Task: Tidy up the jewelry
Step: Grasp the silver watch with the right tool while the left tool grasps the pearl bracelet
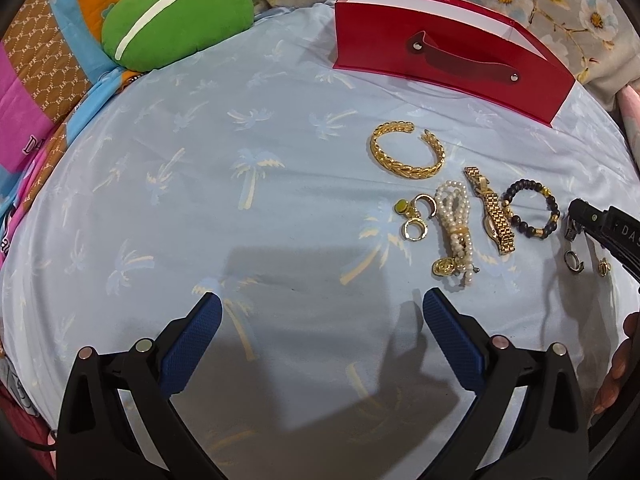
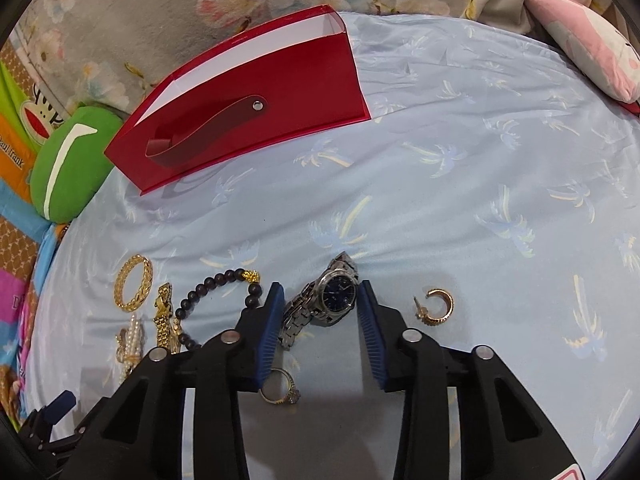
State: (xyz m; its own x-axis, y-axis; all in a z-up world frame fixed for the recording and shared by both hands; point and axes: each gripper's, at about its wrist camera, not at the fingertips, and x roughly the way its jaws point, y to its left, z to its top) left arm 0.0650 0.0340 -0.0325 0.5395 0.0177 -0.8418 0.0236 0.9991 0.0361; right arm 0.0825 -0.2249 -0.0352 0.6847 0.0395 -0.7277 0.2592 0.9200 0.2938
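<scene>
Jewelry lies on a light blue palm-print sheet (image 1: 280, 208). In the left wrist view I see a gold cuff bracelet (image 1: 408, 155), a pearl bracelet (image 1: 454, 228), a gold watch (image 1: 492, 216), a black bead bracelet (image 1: 532, 212) and gold rings (image 1: 414, 220). A red open box (image 1: 448, 60) stands behind them. My left gripper (image 1: 322, 312) is open and empty, low over the sheet. My right gripper (image 2: 320, 296) is open with its fingers on either side of a silver watch with a blue dial (image 2: 332, 296). A gold hoop earring (image 2: 436, 306) lies right of it, a stone ring (image 2: 282, 390) below.
A green cushion (image 1: 176, 20) sits at the back left, floral bedding (image 2: 160, 20) behind the red box (image 2: 248, 108), and a pink pillow (image 2: 584, 40) at the far right. The right gripper's body (image 1: 608, 232) shows at the right edge of the left wrist view.
</scene>
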